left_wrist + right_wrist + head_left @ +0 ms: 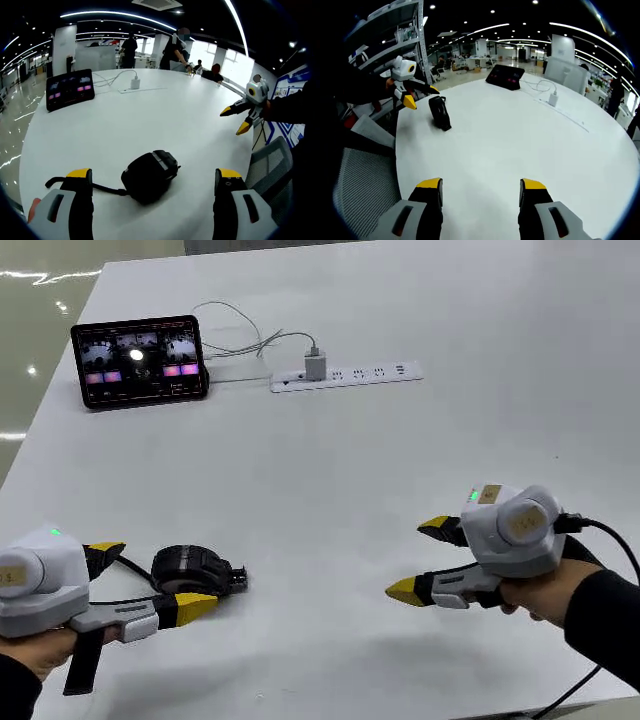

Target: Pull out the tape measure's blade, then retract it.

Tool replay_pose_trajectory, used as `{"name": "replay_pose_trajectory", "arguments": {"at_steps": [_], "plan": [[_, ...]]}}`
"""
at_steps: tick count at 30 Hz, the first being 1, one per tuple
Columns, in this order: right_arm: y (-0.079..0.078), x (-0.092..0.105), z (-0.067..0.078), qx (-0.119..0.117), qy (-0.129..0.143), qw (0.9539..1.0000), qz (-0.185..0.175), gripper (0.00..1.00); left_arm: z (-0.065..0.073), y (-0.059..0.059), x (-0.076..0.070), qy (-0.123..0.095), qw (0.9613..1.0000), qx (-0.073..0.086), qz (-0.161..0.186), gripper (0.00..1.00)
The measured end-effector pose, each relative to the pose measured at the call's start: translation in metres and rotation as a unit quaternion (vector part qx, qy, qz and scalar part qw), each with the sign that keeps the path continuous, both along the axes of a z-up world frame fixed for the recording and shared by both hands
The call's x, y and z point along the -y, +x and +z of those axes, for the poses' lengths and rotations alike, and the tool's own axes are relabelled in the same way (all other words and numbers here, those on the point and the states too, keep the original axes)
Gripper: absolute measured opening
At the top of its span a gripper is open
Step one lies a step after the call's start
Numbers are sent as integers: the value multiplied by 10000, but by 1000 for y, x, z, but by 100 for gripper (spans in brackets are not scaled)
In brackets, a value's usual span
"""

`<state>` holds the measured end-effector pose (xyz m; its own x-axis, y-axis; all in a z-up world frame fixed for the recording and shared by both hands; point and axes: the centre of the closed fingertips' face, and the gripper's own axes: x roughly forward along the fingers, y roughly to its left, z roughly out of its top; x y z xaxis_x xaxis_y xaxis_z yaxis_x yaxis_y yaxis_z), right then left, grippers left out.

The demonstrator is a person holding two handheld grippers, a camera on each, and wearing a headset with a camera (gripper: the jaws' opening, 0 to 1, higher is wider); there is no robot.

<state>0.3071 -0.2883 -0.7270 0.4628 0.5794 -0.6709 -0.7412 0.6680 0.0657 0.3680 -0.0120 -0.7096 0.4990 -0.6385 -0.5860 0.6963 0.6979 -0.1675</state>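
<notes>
Astride tape measure (192,568), wide left claw (152,576)

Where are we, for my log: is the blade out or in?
In: the tape measure lies compact on the table, nothing drawn out.

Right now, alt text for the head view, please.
A black tape measure lies on a white table between the left gripper's open fingers; the right gripper, also open, is apart. A tablet and power strip sit behind.
</notes>
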Motion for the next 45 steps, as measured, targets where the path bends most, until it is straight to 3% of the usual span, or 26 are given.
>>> {"name": "replay_pose_trajectory", "arguments": {"at_steps": [9,14,22,33,40,45], "plan": [[-17,39,-3,6,-25,9997,-228,66,2,-2,-16,149,9999,71,-43,99],[-25,57,-8,21,-258,9994,-224,71,2,-8,-18,134,9998,12,-149,99],[-30,78,2,81,-246,9989,-395,83,-1,-16,-21,276,9989,1,-381,99],[-44,92,-4,-105,-155,9981,-594,99,9,-10,-30,343,9988,195,-291,99],[-43,93,1,-38,-104,9981,-599,99,9,-12,-32,304,9989,191,-285,99],[-46,91,1,-93,-87,9986,-508,99,4,-19,-32,273,9990,6,-355,99]]}}
